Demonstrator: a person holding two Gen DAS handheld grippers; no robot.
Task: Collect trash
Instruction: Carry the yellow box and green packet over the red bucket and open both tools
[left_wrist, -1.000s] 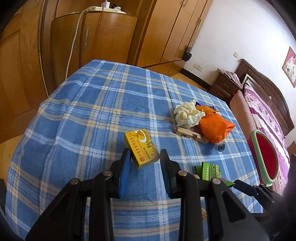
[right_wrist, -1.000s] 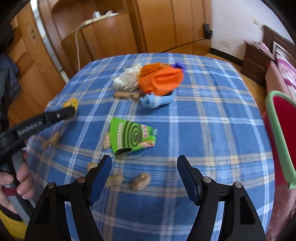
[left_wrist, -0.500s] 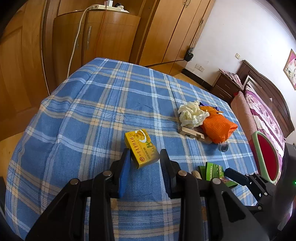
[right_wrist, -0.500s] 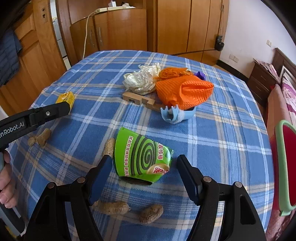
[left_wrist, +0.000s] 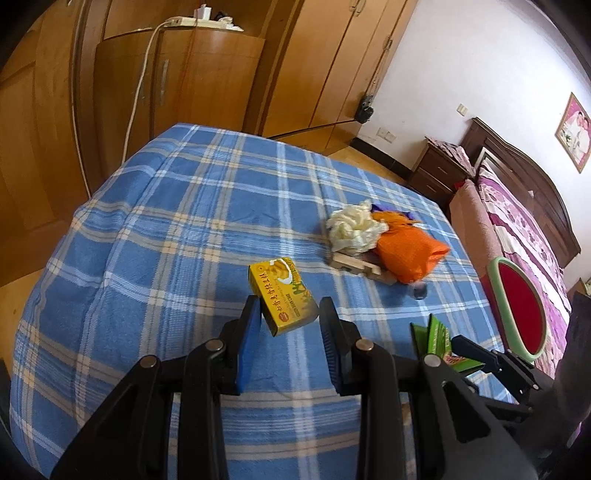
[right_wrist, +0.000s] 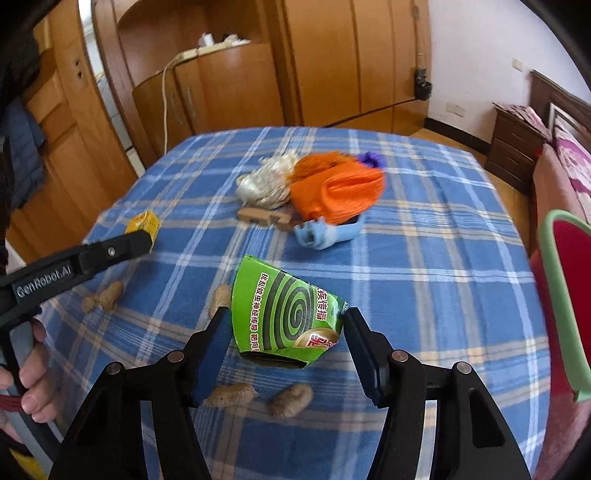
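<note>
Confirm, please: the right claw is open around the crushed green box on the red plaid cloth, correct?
Not quite: the plaid cloth is blue, not red, as the right wrist view shows. The right claw is indeed open around the crushed green box.
</note>
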